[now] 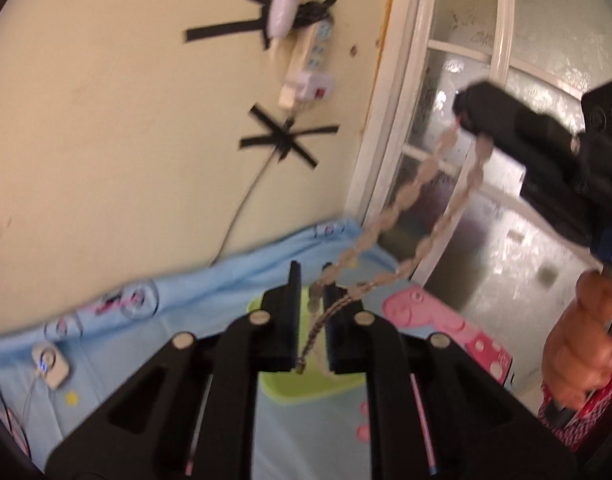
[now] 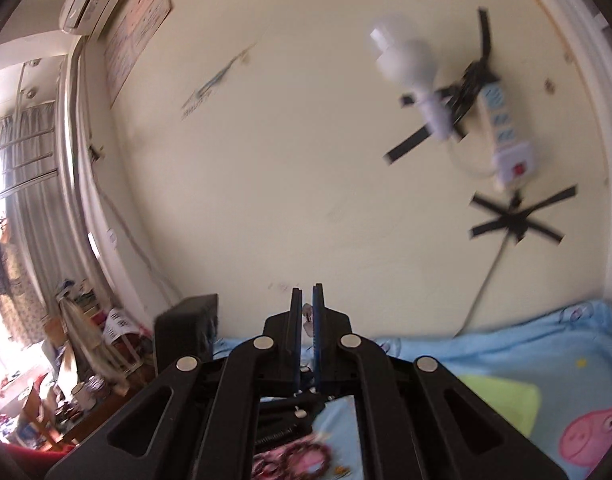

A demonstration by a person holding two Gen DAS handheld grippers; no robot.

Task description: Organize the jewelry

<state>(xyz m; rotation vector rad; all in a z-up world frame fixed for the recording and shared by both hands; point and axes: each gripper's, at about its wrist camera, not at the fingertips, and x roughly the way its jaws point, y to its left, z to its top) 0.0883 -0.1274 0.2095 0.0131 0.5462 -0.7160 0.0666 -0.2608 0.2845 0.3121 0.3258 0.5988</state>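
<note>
A pale pink bead necklace point(image 1: 409, 196) hangs stretched in the air between both grippers. My right gripper point(image 1: 471, 118) is shut on its upper end, seen at the upper right of the left wrist view. In the right wrist view, my right gripper point(image 2: 307, 308) pinches a few beads point(image 2: 307, 312). The necklace's lower end and braided cord point(image 1: 317, 328) run between my left gripper's point(image 1: 310, 280) fingers, which stand slightly apart with a gap beside the cord. Pink bracelets point(image 2: 302, 460) lie on the cloth below the right gripper.
A light blue cartoon cloth point(image 1: 118, 344) covers the table against a cream wall. A taped power strip point(image 1: 309, 64) and cable hang on the wall. A white charger point(image 1: 50, 364) lies on the cloth at left. A window frame point(image 1: 389, 120) stands to the right. A black box point(image 2: 186, 328) stands left.
</note>
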